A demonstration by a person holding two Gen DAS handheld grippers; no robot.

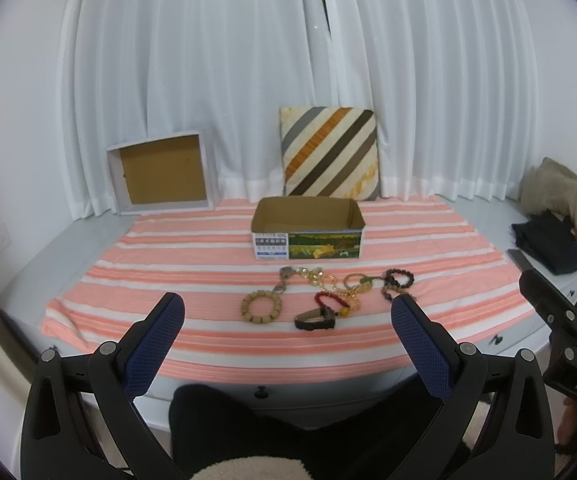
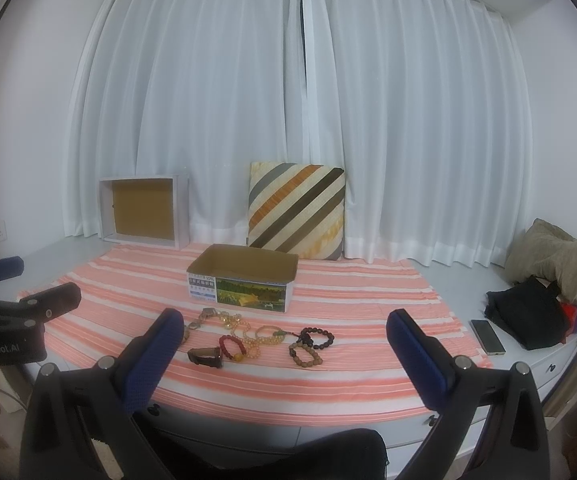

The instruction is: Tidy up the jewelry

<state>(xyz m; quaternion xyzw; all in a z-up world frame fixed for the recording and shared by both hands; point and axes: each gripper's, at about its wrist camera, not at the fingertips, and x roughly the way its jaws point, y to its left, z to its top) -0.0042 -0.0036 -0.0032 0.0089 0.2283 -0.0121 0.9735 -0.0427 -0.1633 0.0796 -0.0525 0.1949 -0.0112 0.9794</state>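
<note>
Several pieces of jewelry lie on the striped pink cloth (image 1: 168, 272) in front of an open cardboard box (image 1: 308, 227): a tan bead bracelet (image 1: 260, 306), a dark watch (image 1: 315, 320), a red bead bracelet (image 1: 330, 299), a gold chain (image 1: 328, 280) and dark bead bracelets (image 1: 398, 280). The box (image 2: 243, 278), watch (image 2: 205, 356), red bracelet (image 2: 232, 347) and dark bracelets (image 2: 317, 338) also show in the right wrist view. My left gripper (image 1: 288, 308) is open and empty, short of the jewelry. My right gripper (image 2: 284, 324) is open and empty, also short of it.
A striped cushion (image 1: 330, 153) and a white box lid (image 1: 164, 172) lean on the white curtain. At the right lie a phone (image 2: 487, 337), black cloth (image 2: 528, 312) and a beige plush item (image 2: 556, 256). The cloth covers a white drawer unit (image 2: 548, 364).
</note>
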